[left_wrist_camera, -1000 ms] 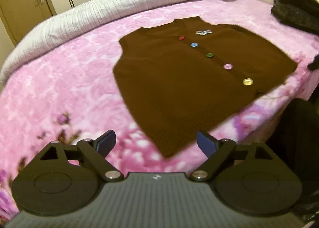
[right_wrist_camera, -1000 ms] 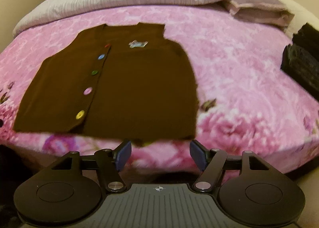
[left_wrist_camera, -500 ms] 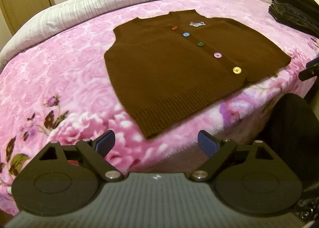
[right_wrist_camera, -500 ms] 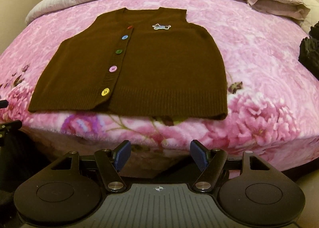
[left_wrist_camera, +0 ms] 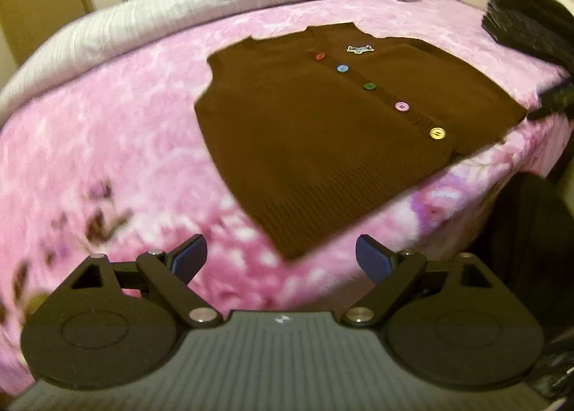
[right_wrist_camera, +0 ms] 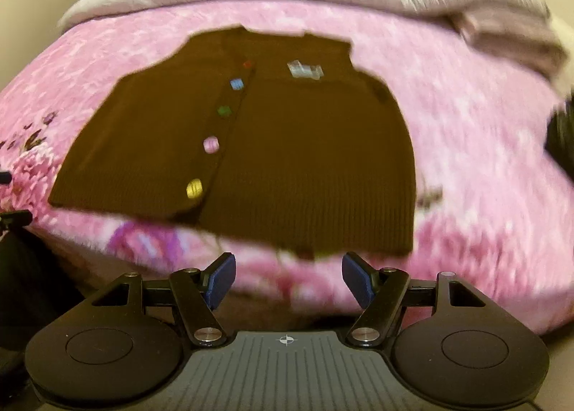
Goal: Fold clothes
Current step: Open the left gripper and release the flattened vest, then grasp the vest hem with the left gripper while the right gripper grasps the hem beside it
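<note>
On the bed (left_wrist_camera: pixel 118 145), a vest (left_wrist_camera: pixel 323 145) lies flat; grey quilt (left_wrist_camera: pixel 179 12) far, black clothes (left_wrist_camera: pixel 527 27) right; both grippers' (left_wrist_camera: pixel 281 258) (right_wrist_camera: pixel 288 280) jaws gape, empty.

A brown knitted vest (left_wrist_camera: pixel 323 145) lies spread flat, front side up, on the pink flowered bed (left_wrist_camera: pixel 118 145). Its ribbed hem reaches the bed's near edge. Five buttons run down its closed front: red, blue, green, pink and yellow. A small pale patch (left_wrist_camera: pixel 360 48) sits on the chest near the neckline.
</note>
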`<state>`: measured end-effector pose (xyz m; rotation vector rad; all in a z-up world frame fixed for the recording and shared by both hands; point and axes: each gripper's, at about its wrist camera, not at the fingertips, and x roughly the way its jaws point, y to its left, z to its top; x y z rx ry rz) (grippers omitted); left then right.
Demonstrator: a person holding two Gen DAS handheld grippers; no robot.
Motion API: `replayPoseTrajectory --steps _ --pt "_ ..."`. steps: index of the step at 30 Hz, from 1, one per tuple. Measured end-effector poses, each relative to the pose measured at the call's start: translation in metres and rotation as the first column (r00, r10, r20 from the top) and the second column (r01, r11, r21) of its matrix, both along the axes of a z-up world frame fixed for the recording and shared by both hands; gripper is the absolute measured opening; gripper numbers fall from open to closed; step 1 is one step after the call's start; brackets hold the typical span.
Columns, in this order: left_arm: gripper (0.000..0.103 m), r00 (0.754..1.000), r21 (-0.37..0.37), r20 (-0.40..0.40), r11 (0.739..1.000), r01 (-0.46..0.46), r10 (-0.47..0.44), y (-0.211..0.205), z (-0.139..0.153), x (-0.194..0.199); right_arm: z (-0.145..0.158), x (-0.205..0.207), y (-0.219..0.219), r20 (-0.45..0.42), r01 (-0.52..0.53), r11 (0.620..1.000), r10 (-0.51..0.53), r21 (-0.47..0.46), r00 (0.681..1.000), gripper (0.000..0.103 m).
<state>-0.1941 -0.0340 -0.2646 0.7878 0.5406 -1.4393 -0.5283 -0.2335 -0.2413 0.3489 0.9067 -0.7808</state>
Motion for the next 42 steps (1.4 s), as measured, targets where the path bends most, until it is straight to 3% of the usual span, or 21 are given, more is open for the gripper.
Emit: replayPoseTrajectory --steps 2,6,13,19,23,27,30,33,35,36,38,40,42 --pt "0.088 0.999 -0.027 0.050 0.999 0.023 -0.022 -0.006 0.006 0.010 0.008 0.013 0.001 0.002 -0.073 0.993 0.073 -0.093 0.997 0.069" --pt "0.088 0.996 -0.061 0.081 0.997 0.052 -0.047 -0.024 0.014 0.039 0.012 0.046 0.013 -0.045 -0.232 0.941 0.228 -0.248 0.973 0.069" --pt "0.087 0.973 -0.066 0.178 0.984 0.164 -0.150 -0.058 0.008 0.081 0.003 0.108 0.040 -0.058 -0.444 0.849 0.447 -0.286 0.893 0.069" --pt "0.087 0.931 -0.107 0.270 0.954 0.281 -0.244 -0.081 -0.003 0.110 -0.022 0.161 0.073 -0.076 -0.581 0.791 0.578 -0.190 0.812 0.069" --pt "0.087 0.886 -0.111 0.339 0.921 0.373 -0.318 -0.092 -0.014 0.118 -0.042 0.194 0.092 -0.059 -0.637 0.765 0.635 -0.096 0.770 0.068" --pt "0.087 0.821 -0.078 0.407 0.880 0.468 -0.400 -0.100 -0.027 0.120 -0.066 0.228 0.102 -0.064 -0.656 0.755 0.654 -0.015 0.754 0.062" --pt "0.087 0.794 -0.051 0.413 0.859 0.509 -0.446 -0.107 -0.036 0.123 -0.074 0.247 0.104 -0.050 -0.664 0.747 0.665 0.038 0.745 0.061" --pt "0.087 0.784 -0.043 0.412 0.850 0.525 -0.463 -0.114 -0.042 0.125 -0.082 0.264 0.104 -0.086 -0.655 0.754 0.656 0.039 0.750 0.060" --pt "0.087 0.775 -0.039 0.417 0.842 0.538 -0.475 -0.117 -0.046 0.126 -0.087 0.272 0.102 -0.116 -0.640 0.767 0.640 0.035 0.760 0.057" --pt "0.087 0.770 -0.038 0.422 0.839 0.542 -0.479 -0.117 -0.048 0.127 -0.088 0.274 0.101 -0.137 -0.637 0.770 0.635 0.032 0.760 0.048" --pt "0.087 0.764 -0.037 0.425 0.834 0.551 -0.486 -0.118 -0.052 0.128 -0.087 0.275 0.099 -0.169 -0.646 0.763 0.640 0.026 0.749 0.040" --pt "0.087 0.757 -0.036 0.426 0.827 0.561 -0.495 -0.118 -0.056 0.129 -0.084 0.274 0.099 -0.195 -0.649 0.760 0.637 0.003 0.745 0.021" --pt "0.086 0.723 -0.026 0.455 0.803 0.595 -0.520 -0.119 -0.061 0.127 -0.079 0.269 0.096 -0.176 -0.642 0.766 0.630 -0.014 0.756 0.017"
